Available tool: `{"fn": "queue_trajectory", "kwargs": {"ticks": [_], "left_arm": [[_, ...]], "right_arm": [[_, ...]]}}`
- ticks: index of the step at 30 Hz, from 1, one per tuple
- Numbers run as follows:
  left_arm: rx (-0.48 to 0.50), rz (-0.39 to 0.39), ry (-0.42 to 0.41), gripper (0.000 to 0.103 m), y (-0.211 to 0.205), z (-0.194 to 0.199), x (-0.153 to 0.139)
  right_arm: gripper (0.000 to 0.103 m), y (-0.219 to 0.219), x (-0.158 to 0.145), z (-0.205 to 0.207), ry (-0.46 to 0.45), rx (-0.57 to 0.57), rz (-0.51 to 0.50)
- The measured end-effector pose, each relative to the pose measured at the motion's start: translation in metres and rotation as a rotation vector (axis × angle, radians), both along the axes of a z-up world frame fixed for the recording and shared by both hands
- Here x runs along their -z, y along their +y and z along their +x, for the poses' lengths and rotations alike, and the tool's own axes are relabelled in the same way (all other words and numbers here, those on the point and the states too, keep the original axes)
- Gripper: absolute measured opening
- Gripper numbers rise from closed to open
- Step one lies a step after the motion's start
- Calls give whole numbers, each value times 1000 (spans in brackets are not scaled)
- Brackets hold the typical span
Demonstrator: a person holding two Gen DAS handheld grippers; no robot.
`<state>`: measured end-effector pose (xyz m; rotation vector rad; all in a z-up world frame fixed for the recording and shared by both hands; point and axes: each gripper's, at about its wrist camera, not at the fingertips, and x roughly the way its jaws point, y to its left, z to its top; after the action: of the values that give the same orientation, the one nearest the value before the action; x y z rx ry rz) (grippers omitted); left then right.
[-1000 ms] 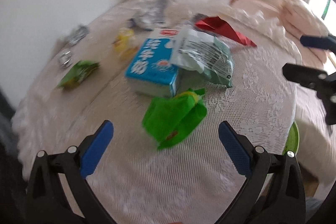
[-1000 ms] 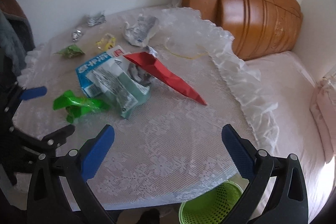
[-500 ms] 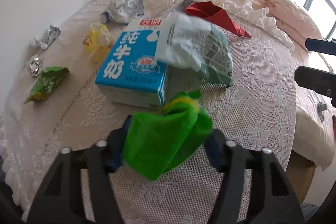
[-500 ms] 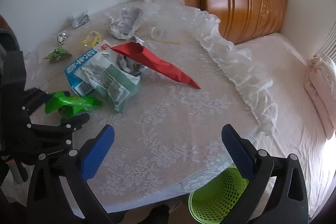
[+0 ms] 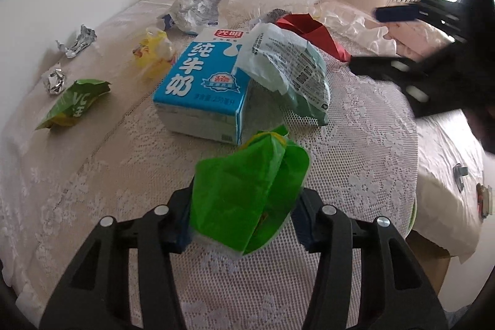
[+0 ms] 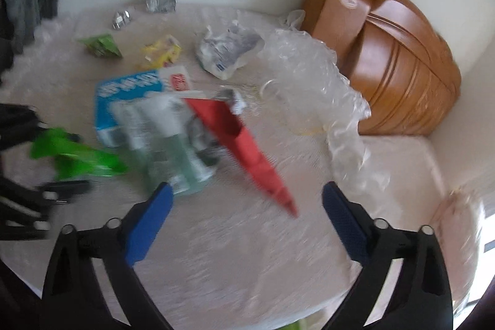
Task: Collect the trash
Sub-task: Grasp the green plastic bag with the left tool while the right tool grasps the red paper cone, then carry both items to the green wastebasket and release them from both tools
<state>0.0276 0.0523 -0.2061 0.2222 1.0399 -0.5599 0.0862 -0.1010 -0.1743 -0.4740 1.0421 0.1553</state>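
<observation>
- While my left claw (image 5: pixel 241 218) has just been closing, it now clenches the crumpled bright green plastic wrapper (image 5: pixel 247 190) above the lace-covered worktop (image 5: pixel 355 175).
- My right claw (image 6: pixel 246 215), slightly narrowed, gapes empty near the red paper cone (image 6: pixel 244 144).

Daylit; right view motion-blurred.

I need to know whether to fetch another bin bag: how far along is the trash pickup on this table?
Barely begun; nothing looks binned yet. The left gripper, jaws just closing, is clamped on the green wrapper. The right gripper is open and empty above the red wrapper. The milk carton, foil scraps and yellow wrapper remain on the table.
</observation>
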Motion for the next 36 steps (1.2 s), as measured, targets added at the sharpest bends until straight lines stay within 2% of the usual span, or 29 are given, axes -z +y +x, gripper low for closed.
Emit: {"fn": "queue_trajectory", "kwargs": {"ticks": [5,7,8,9,10,13,17,20,23,31,36], "left_arm": [[-1,-5,-1,49,7,-5,-5],[-3,-3,-2,49,9,-7,-6],[-6,-3,-1,49,9,-8,-6],[-10,-3,-2,49,10,-8,-7],[-14,-3,-5,49,11,-9,-7],[-23,-9,-13,49,14,-10,-11],[-36,-23,-19,49,16,-13,-16],[-35,-20,-31,49,15,-16,-21],[-36,-18,-47,49,14,-21,-29],[-21,-14,-79,49,6,-33,-51],[65,-37,-106,49,-21,-51,-77]], "right_arm": [[84,-6,24,26,72,-120,-89],[64,-9,36,38,129,-138,-76],[58,-11,41,42,153,-142,-64],[42,-12,43,44,165,-140,-57],[31,-14,45,45,177,-133,-44],[24,-22,37,40,169,-97,33],[23,-37,17,24,136,-20,164],[17,-49,3,9,105,45,259],[17,-61,-14,-14,55,123,382],[17,-77,-32,-57,7,235,534],[17,-121,-52,-128,-22,369,562]]}}
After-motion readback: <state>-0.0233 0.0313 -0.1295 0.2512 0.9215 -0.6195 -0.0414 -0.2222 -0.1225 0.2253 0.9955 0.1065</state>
